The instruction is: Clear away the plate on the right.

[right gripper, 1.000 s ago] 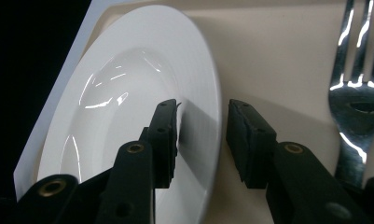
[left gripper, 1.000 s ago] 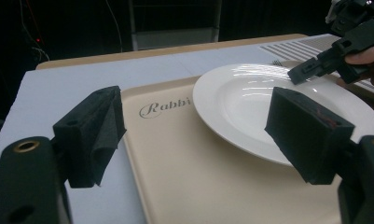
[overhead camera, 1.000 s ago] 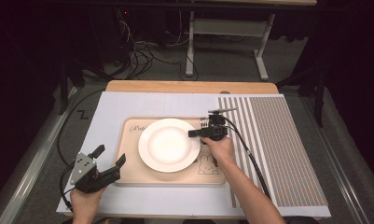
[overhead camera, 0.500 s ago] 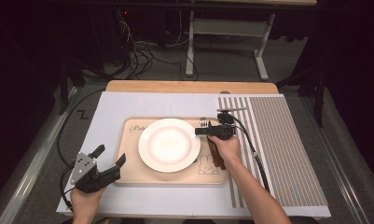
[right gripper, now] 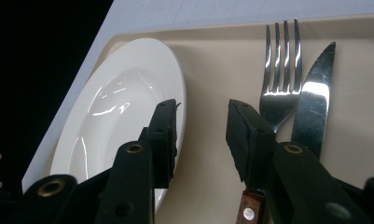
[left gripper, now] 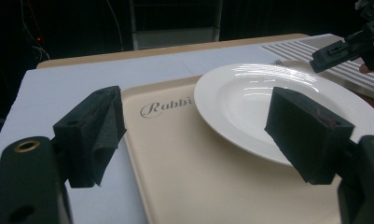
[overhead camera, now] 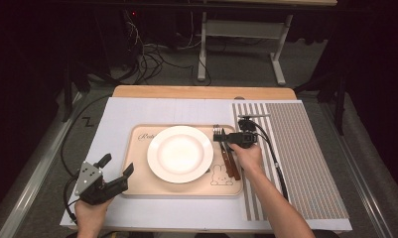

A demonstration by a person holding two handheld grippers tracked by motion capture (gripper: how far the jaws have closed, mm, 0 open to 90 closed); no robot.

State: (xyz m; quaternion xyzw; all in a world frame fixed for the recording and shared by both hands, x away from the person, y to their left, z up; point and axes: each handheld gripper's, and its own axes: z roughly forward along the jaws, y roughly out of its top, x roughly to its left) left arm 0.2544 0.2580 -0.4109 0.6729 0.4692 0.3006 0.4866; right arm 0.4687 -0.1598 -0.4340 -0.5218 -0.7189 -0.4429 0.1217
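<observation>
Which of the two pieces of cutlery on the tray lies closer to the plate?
The fork, the one with tines. It lies between the white plate and the knife, whose serrated blade is on the side away from the plate.

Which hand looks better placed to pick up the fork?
Probably the right gripper: it hovers open just beside the fork on the tray. The left gripper waits at the tray's far corner.

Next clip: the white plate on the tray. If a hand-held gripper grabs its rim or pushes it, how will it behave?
The plate looks glazed and glossy, so the pads would probably slip on its rim. It seems rigid and likely breakable if dropped. Sitting flat on the smooth tray, it should slide rather than tip when pushed.
</observation>
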